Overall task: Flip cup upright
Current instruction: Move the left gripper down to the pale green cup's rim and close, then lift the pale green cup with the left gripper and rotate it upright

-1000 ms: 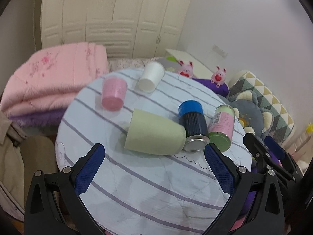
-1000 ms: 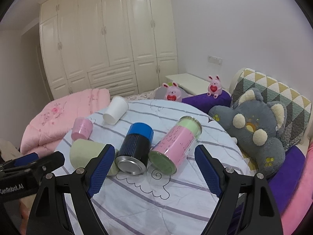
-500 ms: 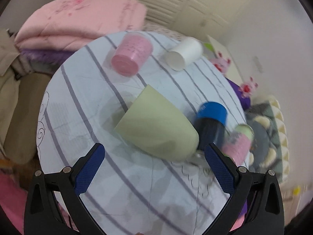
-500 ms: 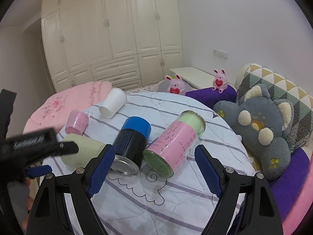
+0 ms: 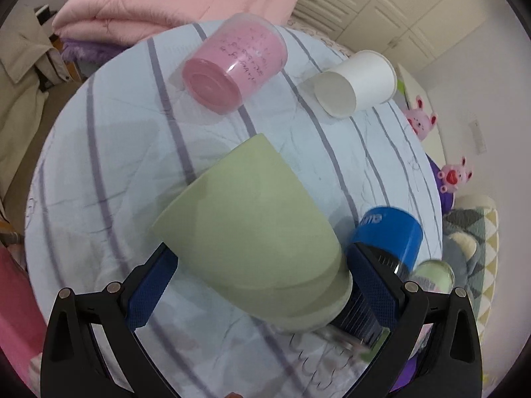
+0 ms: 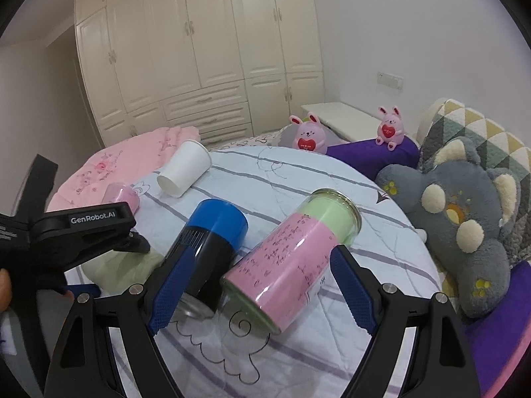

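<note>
Striped round table (image 5: 109, 139), green cup (image 5: 252, 232) sideways between spread left gripper (image 5: 262, 288) fingers

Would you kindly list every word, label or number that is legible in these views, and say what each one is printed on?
"GenRobot.AI": white print on the black left tool.
Handwriting on the pink-and-green jar: too scrawled to read.
Handwriting on the pink cup: too small to read.
White lettering on the blue-capped can: cut off, unreadable.
</note>
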The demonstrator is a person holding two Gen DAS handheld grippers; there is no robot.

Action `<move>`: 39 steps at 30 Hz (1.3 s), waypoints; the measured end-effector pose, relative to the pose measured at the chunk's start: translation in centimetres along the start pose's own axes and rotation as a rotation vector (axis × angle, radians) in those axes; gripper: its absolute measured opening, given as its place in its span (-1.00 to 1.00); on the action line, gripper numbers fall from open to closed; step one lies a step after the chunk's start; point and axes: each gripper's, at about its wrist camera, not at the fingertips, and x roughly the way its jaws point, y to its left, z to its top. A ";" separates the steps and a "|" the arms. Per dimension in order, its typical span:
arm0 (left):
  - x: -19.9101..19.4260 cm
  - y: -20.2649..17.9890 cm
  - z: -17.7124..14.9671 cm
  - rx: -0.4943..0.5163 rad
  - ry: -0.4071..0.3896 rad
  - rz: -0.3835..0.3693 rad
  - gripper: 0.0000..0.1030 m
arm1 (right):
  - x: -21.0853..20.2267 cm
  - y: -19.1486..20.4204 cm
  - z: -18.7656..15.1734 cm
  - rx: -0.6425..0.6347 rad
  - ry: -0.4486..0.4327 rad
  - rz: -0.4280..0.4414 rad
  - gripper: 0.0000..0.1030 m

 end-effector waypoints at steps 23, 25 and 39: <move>1.0 -1.5 1.3 0.279 0.100 -0.051 0.74 | 0.7 -1.0 -0.1 0.034 0.023 0.030 0.64; 0.1 -1.3 1.1 0.333 0.075 -0.041 0.64 | 0.4 -0.5 -0.3 0.027 0.023 0.031 0.64; -1.9 1.4 -2.6 0.675 0.060 0.003 0.57 | -2.0 1.8 -2.9 0.006 0.057 -0.008 0.64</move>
